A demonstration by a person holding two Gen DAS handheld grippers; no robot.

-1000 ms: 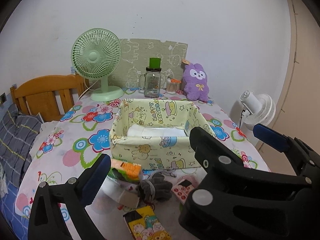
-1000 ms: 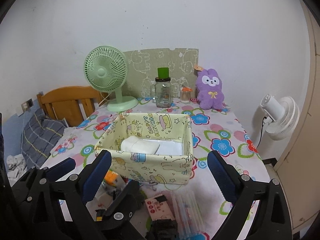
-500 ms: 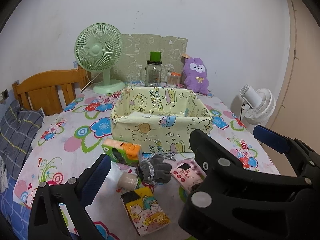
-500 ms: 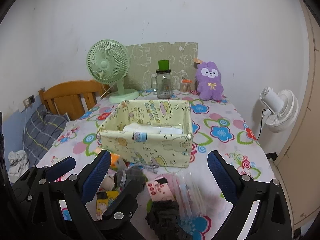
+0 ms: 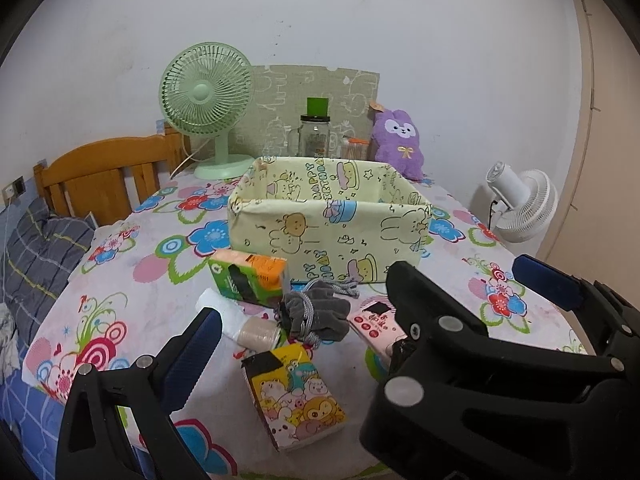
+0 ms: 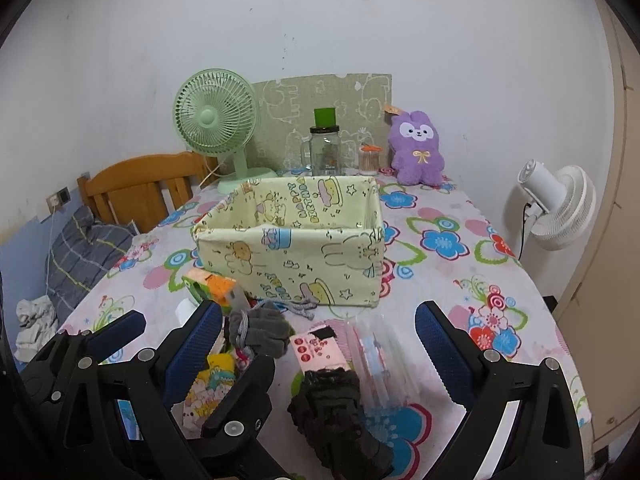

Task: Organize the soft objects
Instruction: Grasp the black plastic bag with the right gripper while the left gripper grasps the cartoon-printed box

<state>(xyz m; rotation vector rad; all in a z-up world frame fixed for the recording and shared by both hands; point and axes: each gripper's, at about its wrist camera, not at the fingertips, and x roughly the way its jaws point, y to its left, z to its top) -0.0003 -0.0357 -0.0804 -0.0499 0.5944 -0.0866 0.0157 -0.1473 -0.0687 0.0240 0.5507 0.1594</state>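
1. Both cameras are pulling back and dropping lower than a second ago: the fabric box [image 6: 292,240] is now showing its front wall instead of the white things inside, and more of the clutter in front of it is coming into view. I judge the person is lining up a fresh pick, not placing anything.
2. The left gripper [image 5: 360,340] is hanging with its fingers wide apart and gripping nothing, above the cartoon tissue pack [image 5: 294,394].
3. Left of centre, an orange-and-green tissue pack [image 5: 250,278] is lying against the box front; its print is too small to read.
4. In the middle, the grey drawstring pouch [image 5: 316,314] is sitting on the counter [image 5: 132,264], just beside the pink packet [image 6: 318,350].
5. The right gripper [image 6: 320,344] is also spreading its fingers, empty, over a black knit item [image 6: 334,412] and a clear plastic packet [image 6: 380,356].
6. The box wall is reading "HAPPY BIRTHDAY"; the pink packet's writing is not legible.
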